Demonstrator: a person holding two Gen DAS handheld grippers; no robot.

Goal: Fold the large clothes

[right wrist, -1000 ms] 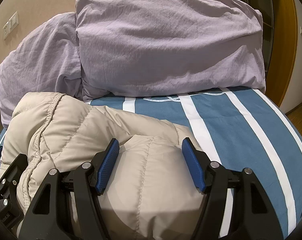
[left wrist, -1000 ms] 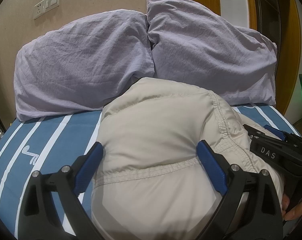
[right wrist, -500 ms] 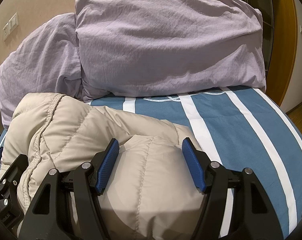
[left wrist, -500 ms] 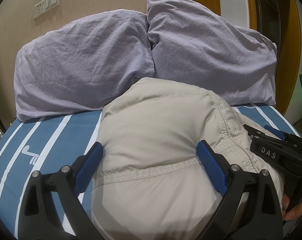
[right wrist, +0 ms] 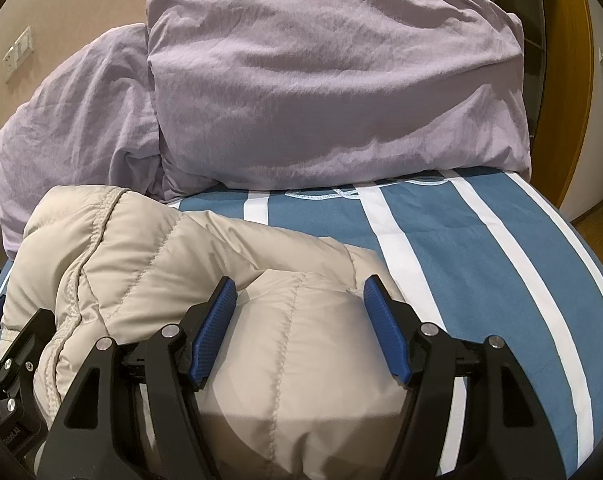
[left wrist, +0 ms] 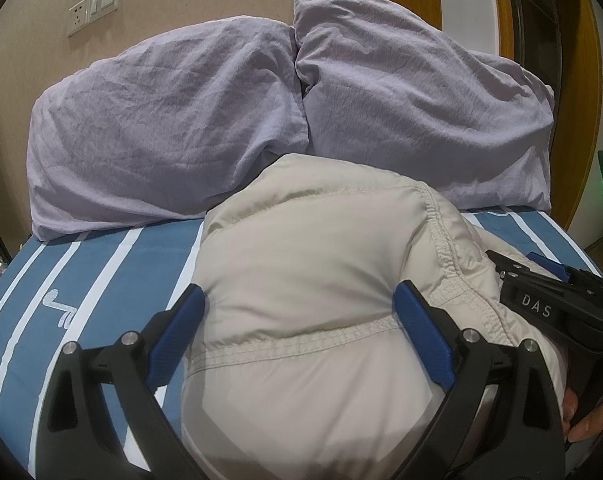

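Between my two tools, at six o'clock in both wrist views, the beige puffer jacket (left wrist: 309, 280) bulges up between wide-spread jaws: my left gripper (left wrist: 299, 312) and right gripper (right wrist: 297, 312) each straddle its padding without pinching it. It lies bundled on the striped bedsheet (right wrist: 481, 264), its long axis running from one gripper to the other, both equally near. Towards twelve o'clock, two lilac pillows (left wrist: 421, 120) lean against the wall.

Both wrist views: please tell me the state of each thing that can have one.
Beige puffer jacket: bunched up on the bed, not flat.
Left gripper: open, jacket bulging between its fingers.
Right gripper: open, around a jacket fold.
Two lilac pillows: leaning at the wall, wrinkled.
Striped bedsheet: spread smooth.
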